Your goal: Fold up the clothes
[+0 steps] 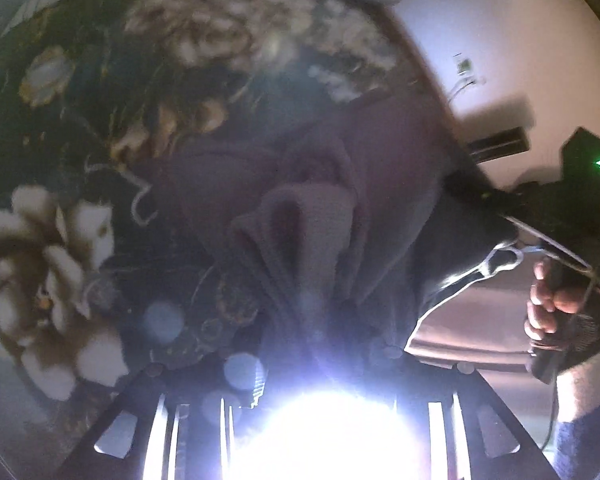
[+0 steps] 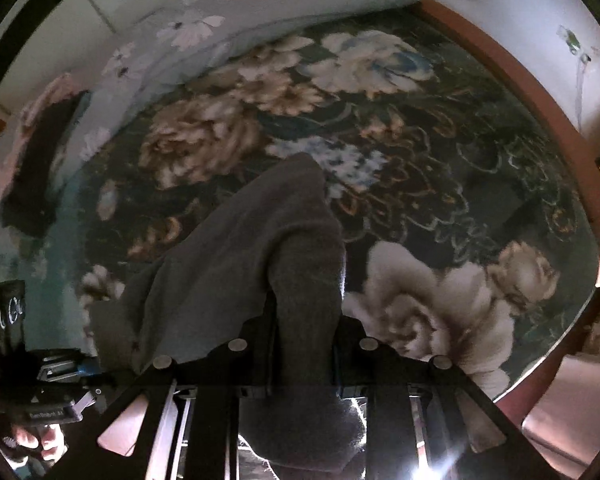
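Right wrist view: right claw point(image 2: 304, 344) clamped on grey garment point(image 2: 236, 240), cloth bunched between the fingers.
Left wrist view: left claw point(image 1: 300, 344) pinching gathered folds of the same garment; glare hides the fingertips.
Garment location: lifted over floral bedspread point(image 2: 420, 152).
Right hand point(image 1: 552, 300): on its handle, frame right.
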Demonstrator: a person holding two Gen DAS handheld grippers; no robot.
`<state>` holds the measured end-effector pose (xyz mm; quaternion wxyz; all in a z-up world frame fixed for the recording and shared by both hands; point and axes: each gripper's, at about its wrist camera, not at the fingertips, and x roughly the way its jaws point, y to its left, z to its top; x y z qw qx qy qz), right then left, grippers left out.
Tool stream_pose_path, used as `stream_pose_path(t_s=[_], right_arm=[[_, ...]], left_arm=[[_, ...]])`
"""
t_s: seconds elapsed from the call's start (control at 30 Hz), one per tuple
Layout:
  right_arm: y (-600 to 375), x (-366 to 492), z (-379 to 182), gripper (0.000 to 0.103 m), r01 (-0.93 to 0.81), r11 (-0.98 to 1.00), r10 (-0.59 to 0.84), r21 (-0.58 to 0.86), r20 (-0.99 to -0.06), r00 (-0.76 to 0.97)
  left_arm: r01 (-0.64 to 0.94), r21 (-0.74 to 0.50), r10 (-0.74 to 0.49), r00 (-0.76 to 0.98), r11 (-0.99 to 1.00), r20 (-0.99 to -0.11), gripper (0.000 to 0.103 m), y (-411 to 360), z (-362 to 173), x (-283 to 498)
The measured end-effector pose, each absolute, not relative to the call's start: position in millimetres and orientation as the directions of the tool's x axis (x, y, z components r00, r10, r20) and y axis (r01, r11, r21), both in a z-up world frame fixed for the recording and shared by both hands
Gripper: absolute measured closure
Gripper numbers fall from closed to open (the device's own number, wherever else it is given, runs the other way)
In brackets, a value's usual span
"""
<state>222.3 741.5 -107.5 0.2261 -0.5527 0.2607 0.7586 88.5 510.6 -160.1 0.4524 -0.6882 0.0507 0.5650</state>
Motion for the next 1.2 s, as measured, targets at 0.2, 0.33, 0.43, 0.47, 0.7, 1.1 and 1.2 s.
stream_pose_path(t_s=[0.2, 0.33, 0.43, 0.47, 0.7, 1.1, 1.2], right_arm=[[750.0, 232.1, -134.5, 0.081, -0.698, -0.709, 0.082, 0.107, -0.969, -0.232], [750.7, 230.5, -144.7, 0.073, -0.714, -0.700, 0.142, 0.014, -0.977, -0.158], [758.0, 234.7, -145.5, 0.069, -0.726, -0.687, 0.167, -0.032, -0.979, -0.114], [761.1, 236.9, -142.7, 0.069, -0.729, -0.684, 0.175, -0.040, -0.978, -0.110], [758.1, 262.8, -94.0, 0.068, -0.756, -0.654, 0.262, 0.021, -0.932, -0.252], [725.5, 289.0, -166.9, 0.068, -0.836, -0.536, 0.171, 0.122, -0.953, -0.249], [719.9, 277.3, -162.2, 0.068, -0.842, -0.525, 0.189, 0.125, -0.947, -0.258]], left_arm=[[-0.633, -0.515, 0.396, 0.334, -0.579, -0.856, 0.068, 486.8, -166.6, 85.4], [-0.640, -0.514, 0.409, 0.321, -0.571, -0.854, 0.067, 475.6, -154.8, 80.4], [-0.664, -0.511, 0.415, 0.315, -0.546, -0.853, 0.065, 470.7, -143.6, 82.5], [-0.678, -0.505, 0.417, 0.308, -0.534, -0.855, 0.065, 470.5, -139.2, 84.1], [-0.725, -0.477, 0.428, 0.273, -0.498, -0.862, 0.063, 464.5, -123.2, 91.0], [-0.689, -0.463, 0.504, 0.162, -0.558, -0.848, 0.056, 401.3, -101.6, 70.1], [-0.668, -0.470, 0.526, 0.137, -0.577, -0.839, 0.055, 386.8, -94.0, 62.9]])
